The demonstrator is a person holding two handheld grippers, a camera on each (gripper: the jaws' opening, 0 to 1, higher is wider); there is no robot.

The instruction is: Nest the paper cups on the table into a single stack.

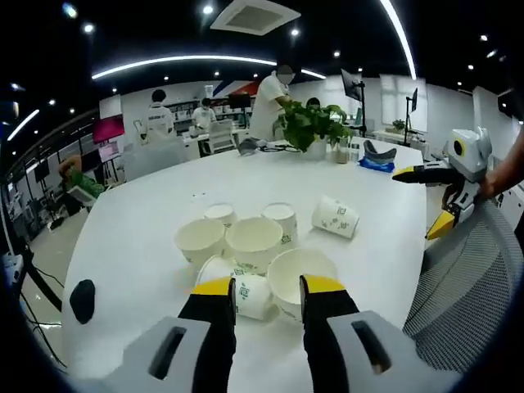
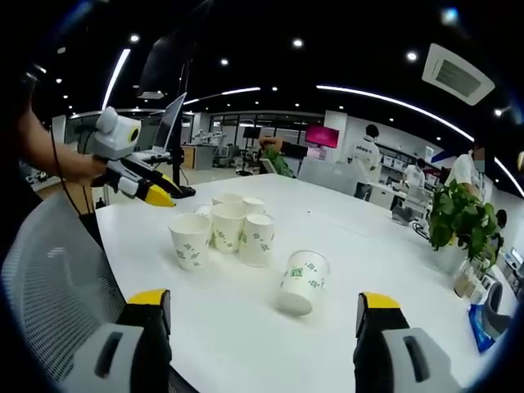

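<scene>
Several white paper cups (image 1: pixel 254 241) with green print stand open side up in a cluster mid-table, seen too as cups (image 2: pixel 223 229) in the right gripper view. One cup (image 1: pixel 246 296) lies on its side just beyond my left gripper (image 1: pixel 268 286), which is open with nothing held. Another cup (image 1: pixel 336 217) lies tipped over apart from the group, and this cup (image 2: pixel 301 281) rests just ahead of my right gripper (image 2: pixel 264 301), whose jaws are wide open and bare. The right gripper (image 1: pixel 426 199) hovers off the table's edge. A hand holds the left gripper (image 2: pixel 160 195) beside the cluster.
The white table (image 1: pixel 139 237) is large and rounded. A small black object (image 1: pixel 82 300) lies near its left edge. A potted plant (image 1: pixel 311 123) and a blue item (image 1: pixel 377 164) sit at the far side. A grey mesh chair (image 1: pixel 467 286) stands close by. People work in the background.
</scene>
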